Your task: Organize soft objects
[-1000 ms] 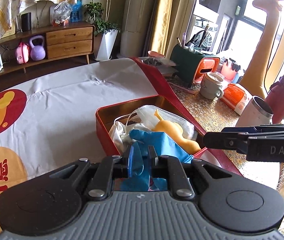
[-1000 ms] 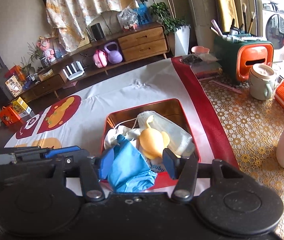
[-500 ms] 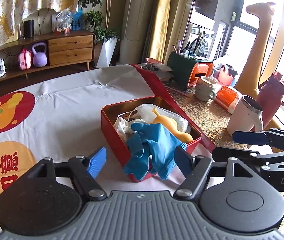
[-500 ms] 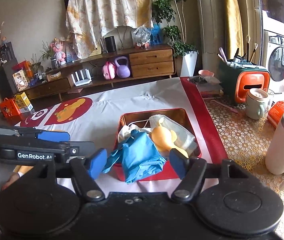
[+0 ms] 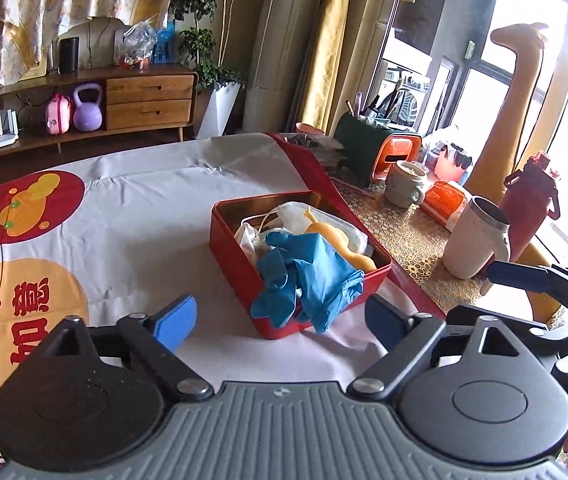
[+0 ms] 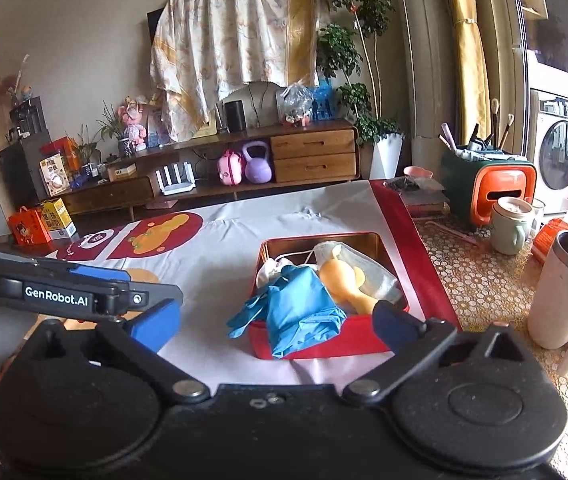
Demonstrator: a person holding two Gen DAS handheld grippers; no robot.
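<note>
A red tin box (image 5: 236, 256) (image 6: 323, 346) sits on the white cloth, holding a blue glove (image 5: 307, 276) (image 6: 295, 312) that drapes over its near rim, an orange rubber toy (image 5: 339, 242) (image 6: 343, 284) and white face masks (image 5: 284, 216) (image 6: 367, 264). My left gripper (image 5: 280, 320) hangs in front of the box, its jaws opening wide with nothing between them. My right gripper (image 6: 276, 320) is likewise back from the box, jaws opening, nothing held. Each gripper shows at the edge of the other's view.
The white cloth (image 5: 132, 216) with red and orange prints covers the table's left. To the right stand a white mug (image 5: 473, 240), a red bottle (image 5: 531, 204), a green cup (image 5: 405, 184), an orange packet (image 5: 443, 200) and a green-orange brush holder (image 5: 379, 152).
Both grippers let go of the blue glove, opened wide and drew back from the box. The glove now lies draped over the box's near rim.
</note>
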